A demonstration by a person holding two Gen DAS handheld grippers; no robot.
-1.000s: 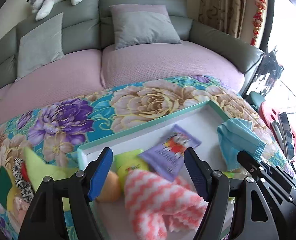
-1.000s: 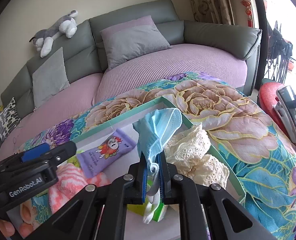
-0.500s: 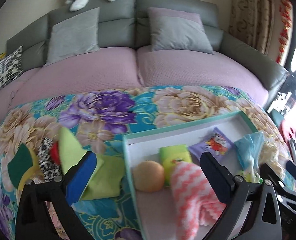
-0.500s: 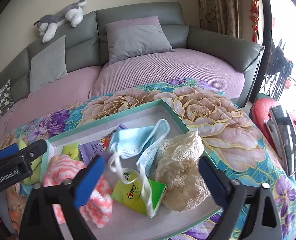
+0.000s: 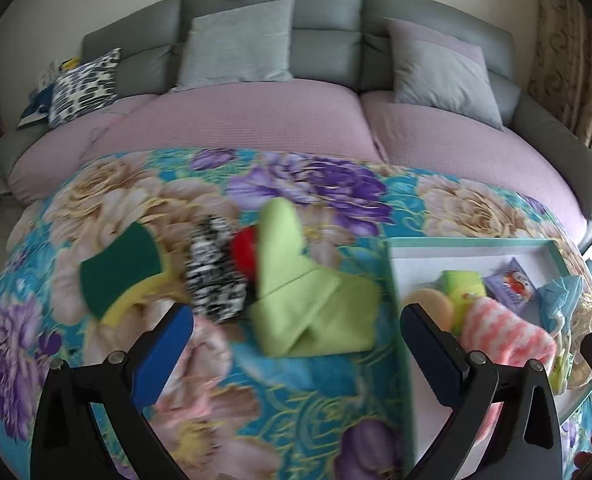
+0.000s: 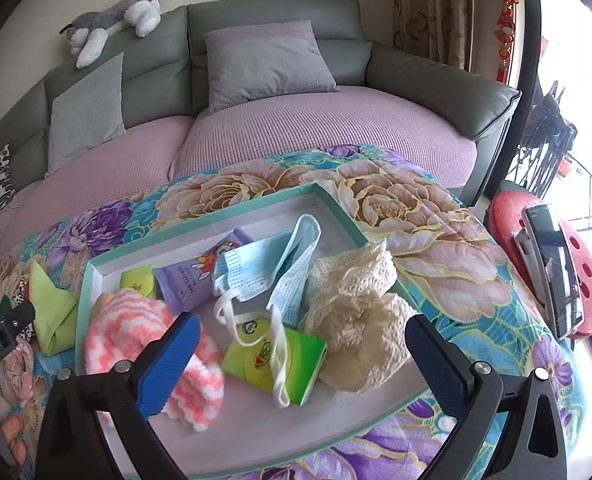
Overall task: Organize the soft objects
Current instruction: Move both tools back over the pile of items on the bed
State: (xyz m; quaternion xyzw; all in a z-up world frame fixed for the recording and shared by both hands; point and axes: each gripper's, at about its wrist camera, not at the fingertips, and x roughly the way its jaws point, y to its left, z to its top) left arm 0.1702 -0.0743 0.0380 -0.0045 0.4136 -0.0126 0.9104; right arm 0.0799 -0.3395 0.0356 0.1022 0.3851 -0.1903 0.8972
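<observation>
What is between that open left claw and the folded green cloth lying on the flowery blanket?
Nothing visible. The left gripper is open and empty, and the green cloth lies just ahead of its fingertips on the blanket, uncovered. The spotted black-and-white item and a red thing crowd the cloth's left edge; the tray flanks its right.

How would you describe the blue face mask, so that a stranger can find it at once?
Look at the shallow tray with the teal rim on the flowered cloth. The mask lies near the tray's middle, its white loops draped over a green packet. It is the only pale blue, pleated thing there, between a purple pouch and cream lace.
</observation>
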